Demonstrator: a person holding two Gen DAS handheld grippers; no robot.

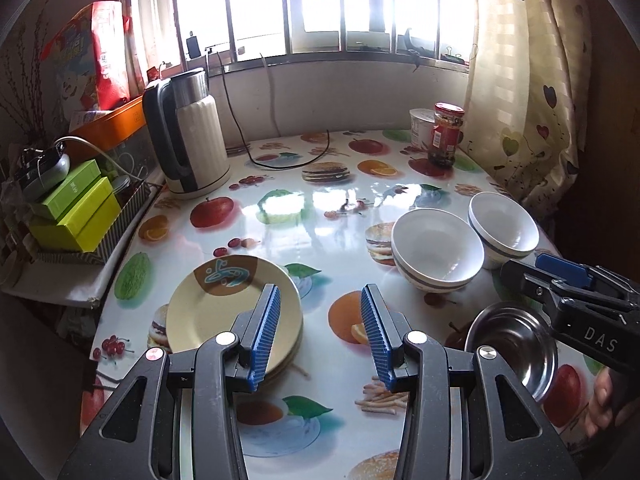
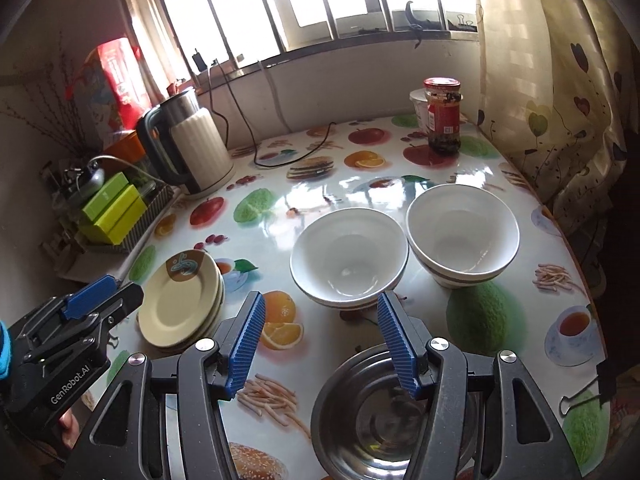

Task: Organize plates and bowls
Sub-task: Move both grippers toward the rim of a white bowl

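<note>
A stack of cream plates (image 1: 224,312) (image 2: 180,304) lies at the table's left, partly under my left gripper's left finger. Stacked white bowls (image 1: 438,254) (image 2: 348,256) stand mid-right, with another white bowl (image 1: 504,228) (image 2: 462,232) beside them on the right. A steel bowl (image 1: 516,342) (image 2: 380,412) sits near the front. My left gripper (image 1: 320,312) is open and empty above the table between the plates and the steel bowl; it shows in the right wrist view (image 2: 92,308). My right gripper (image 2: 320,324) is open and empty, its right finger over the steel bowl's rim; the left wrist view shows it too (image 1: 556,276).
A kettle (image 1: 188,136) with a black cord stands at the back left, a red-lidded jar (image 1: 446,134) and a white tub (image 1: 422,126) at the back right. Green boxes in a basket (image 1: 76,216) sit off the left edge. A curtain (image 1: 528,80) hangs at the right.
</note>
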